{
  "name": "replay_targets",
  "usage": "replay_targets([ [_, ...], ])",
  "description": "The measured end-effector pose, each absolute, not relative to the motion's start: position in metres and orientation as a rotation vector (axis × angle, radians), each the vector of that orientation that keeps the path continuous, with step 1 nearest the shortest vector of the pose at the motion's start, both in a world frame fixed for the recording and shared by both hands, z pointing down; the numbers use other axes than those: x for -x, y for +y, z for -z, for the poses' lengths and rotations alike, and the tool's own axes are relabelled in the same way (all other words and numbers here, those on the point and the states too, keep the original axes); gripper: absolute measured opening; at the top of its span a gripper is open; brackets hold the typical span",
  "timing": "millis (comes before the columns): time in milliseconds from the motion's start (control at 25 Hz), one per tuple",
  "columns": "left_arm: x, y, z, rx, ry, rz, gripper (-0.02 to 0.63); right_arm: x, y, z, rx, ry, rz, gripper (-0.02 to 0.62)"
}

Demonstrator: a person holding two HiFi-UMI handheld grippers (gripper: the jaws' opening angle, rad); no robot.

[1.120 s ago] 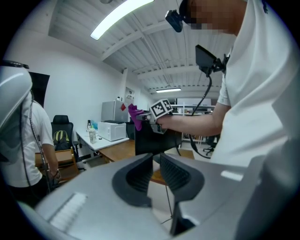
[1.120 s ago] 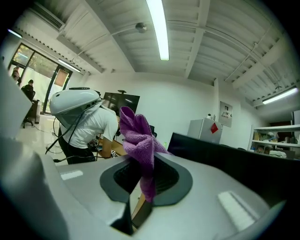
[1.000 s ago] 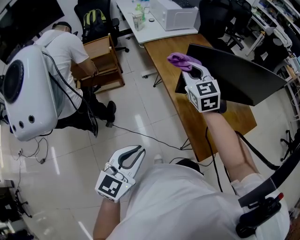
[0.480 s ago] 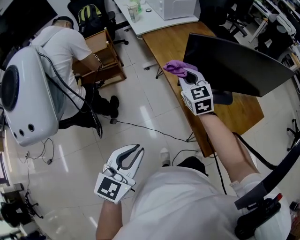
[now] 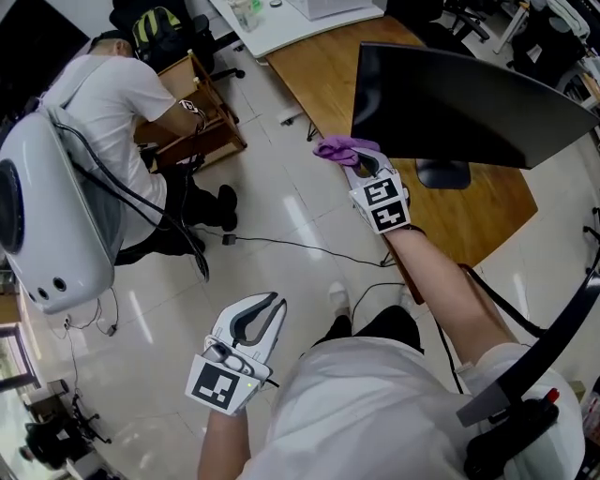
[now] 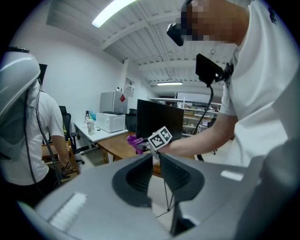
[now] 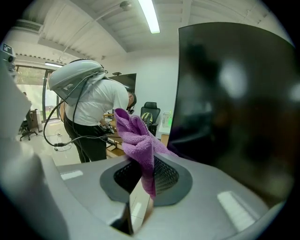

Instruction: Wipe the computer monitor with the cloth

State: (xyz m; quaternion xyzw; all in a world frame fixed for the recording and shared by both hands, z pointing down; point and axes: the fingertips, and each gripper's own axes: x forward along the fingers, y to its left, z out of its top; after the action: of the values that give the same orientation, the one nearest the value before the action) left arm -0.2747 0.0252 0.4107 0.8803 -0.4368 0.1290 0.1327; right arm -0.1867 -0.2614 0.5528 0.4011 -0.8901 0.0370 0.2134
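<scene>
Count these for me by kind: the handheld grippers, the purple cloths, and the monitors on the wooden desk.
Grippers: 2, the left gripper and the right gripper
Cloths: 1, the purple cloth pinched in the right gripper
Monitors: 1, the dark monitor on the wooden desk
Total: 4

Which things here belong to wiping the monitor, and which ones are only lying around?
Belong to the job:
- purple cloth, clamped in the right hand-held gripper
- monitor
- wooden desk under it

Lying about:
- backpack
- wooden cabinet
- floor cable
- left hand-held gripper, holding nothing
</scene>
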Motion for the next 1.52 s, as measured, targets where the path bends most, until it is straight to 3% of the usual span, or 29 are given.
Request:
replay_targets([
  [600,0.244,0.034,-0.426,-2.581,-1.150,-0.430,0.071,0.162,-0.255,-0.609,-1.128,-2.433,-0.217,0.048],
  [1520,0.144,0.007,-0.424,-2.653,-0.991,-0.473,0.069,0.019,-0.281,-0.613,-1.272,-2.341,-0.227,0.049],
])
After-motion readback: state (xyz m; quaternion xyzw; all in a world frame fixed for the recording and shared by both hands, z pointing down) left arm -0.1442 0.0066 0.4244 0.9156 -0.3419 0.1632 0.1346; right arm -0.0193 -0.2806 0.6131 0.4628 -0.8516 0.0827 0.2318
